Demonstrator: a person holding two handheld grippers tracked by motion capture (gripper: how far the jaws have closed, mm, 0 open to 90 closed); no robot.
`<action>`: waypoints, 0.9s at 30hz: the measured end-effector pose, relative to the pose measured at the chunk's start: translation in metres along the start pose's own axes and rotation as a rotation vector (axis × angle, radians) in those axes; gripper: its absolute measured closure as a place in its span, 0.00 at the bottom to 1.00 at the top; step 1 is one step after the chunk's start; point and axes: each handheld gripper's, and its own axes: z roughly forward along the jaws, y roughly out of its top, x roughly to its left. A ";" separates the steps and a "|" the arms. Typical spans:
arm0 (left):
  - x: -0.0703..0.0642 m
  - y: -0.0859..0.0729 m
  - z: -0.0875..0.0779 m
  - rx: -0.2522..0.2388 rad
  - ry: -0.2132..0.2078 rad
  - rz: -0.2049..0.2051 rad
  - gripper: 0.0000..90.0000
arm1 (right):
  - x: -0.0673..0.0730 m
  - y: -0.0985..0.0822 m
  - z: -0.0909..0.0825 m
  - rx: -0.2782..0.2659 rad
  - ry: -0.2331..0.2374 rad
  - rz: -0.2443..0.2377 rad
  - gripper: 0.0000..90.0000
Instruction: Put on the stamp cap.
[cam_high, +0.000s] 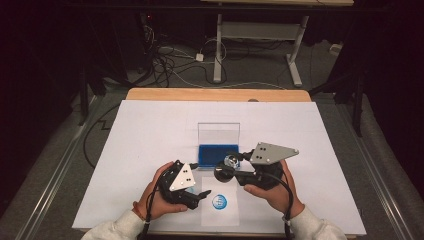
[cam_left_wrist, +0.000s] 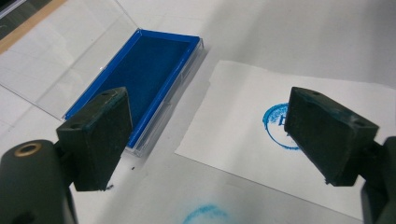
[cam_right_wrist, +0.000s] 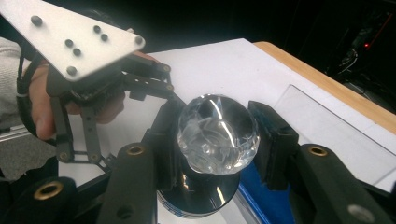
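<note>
A stamp with a clear faceted knob (cam_right_wrist: 218, 133) and a round black base (cam_right_wrist: 201, 191) is held by my right gripper (cam_high: 231, 161), which is shut on the knob. The stamp hangs tilted at the front edge of the open blue ink pad (cam_high: 218, 154). In front of it lies a small paper sheet (cam_high: 220, 212) bearing a round blue print (cam_high: 219, 202). My left gripper (cam_high: 202, 194) stands open at the sheet's left edge with nothing between its jaws. In the left gripper view the ink pad (cam_left_wrist: 154, 74) and the print (cam_left_wrist: 275, 123) lie beyond the jaws.
The pad's clear lid (cam_high: 218, 133) stands upright behind it. A faint blue smudge (cam_left_wrist: 205, 215) marks the white table cover (cam_high: 150, 135) near the sheet. A desk frame (cam_high: 260, 35) and cables (cam_high: 170, 60) lie on the floor beyond the wooden far edge (cam_high: 215, 94).
</note>
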 end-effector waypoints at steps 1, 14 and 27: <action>0.000 0.000 -0.001 0.002 0.013 0.001 0.17 | -0.001 0.000 -0.001 0.004 -0.005 -0.002 0.64; 0.009 -0.014 -0.018 0.014 0.065 0.000 0.17 | -0.007 -0.002 -0.016 0.005 -0.056 -0.005 0.64; 0.015 -0.035 -0.038 0.020 0.112 -0.041 0.17 | -0.014 -0.002 -0.029 -0.007 -0.097 -0.003 0.64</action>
